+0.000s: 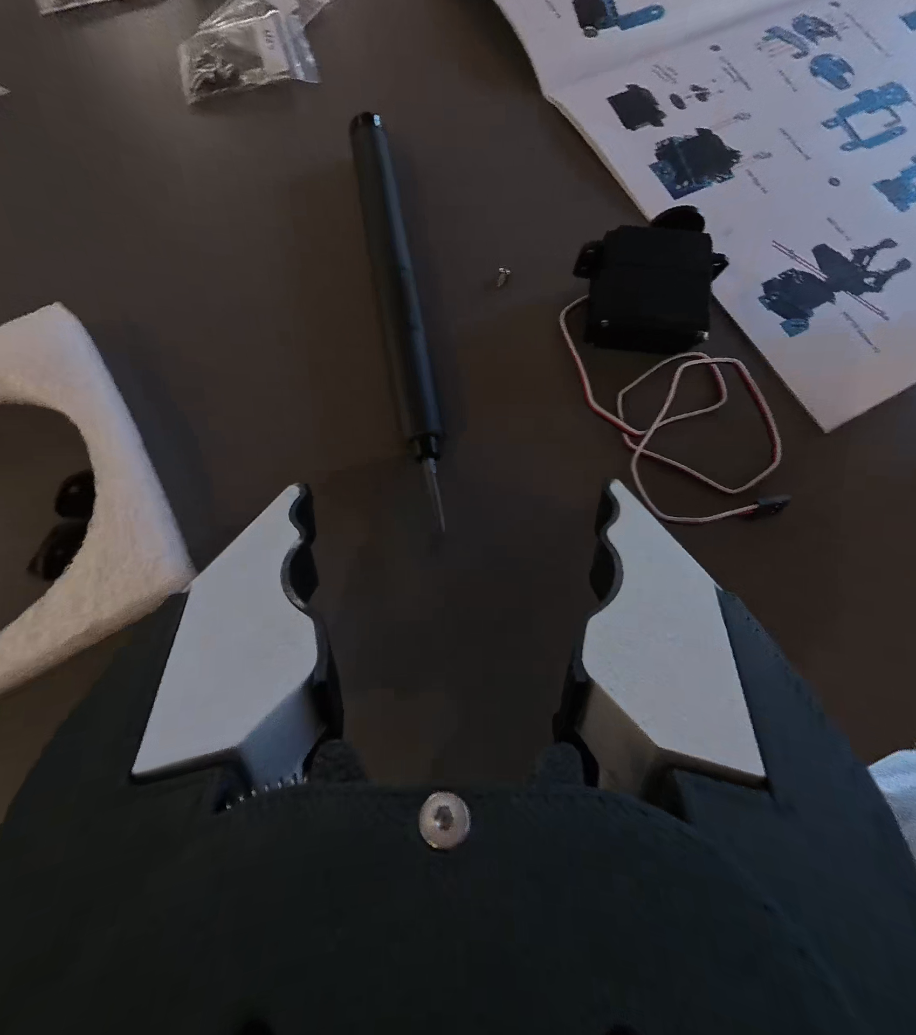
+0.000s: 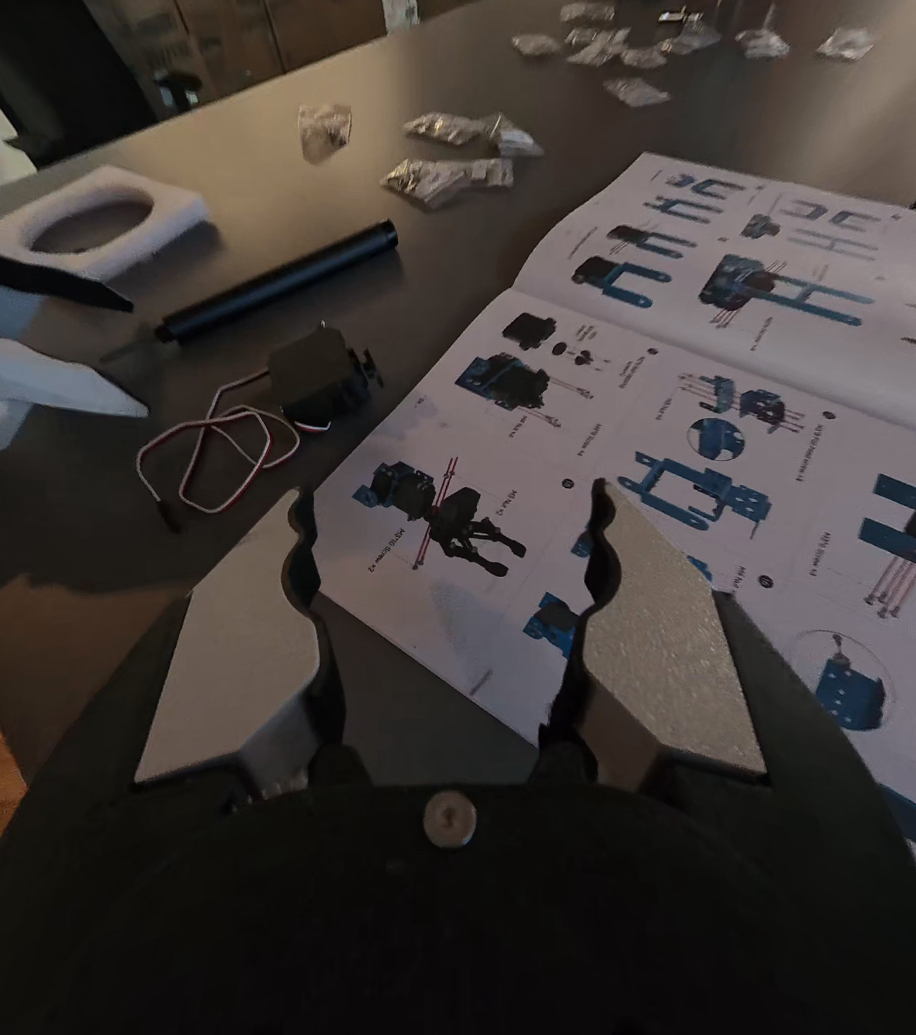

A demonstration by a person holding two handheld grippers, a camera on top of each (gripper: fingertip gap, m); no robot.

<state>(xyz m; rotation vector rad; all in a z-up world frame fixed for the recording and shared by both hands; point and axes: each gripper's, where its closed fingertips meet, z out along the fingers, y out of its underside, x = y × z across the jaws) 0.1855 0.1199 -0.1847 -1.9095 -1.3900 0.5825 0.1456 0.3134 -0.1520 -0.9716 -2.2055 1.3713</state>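
My left gripper is open and empty above the dark table, with the tip of a black screwdriver lying just ahead between its fingers. A small screw lies to the screwdriver's right. A black servo with a red-and-white cable sits further right. My right gripper is open and empty, hovering over the near corner of an open instruction sheet. In the right wrist view the servo, screwdriver and left gripper show at the left.
A white foam block with a round cut-out holding small black parts lies at the left; it also shows in the right wrist view. Several clear bags of small parts lie at the back. The instruction sheet covers the right side. From the left gripper's tips to the black servo is close to 7 cm. It is also in sight in the right wrist view.
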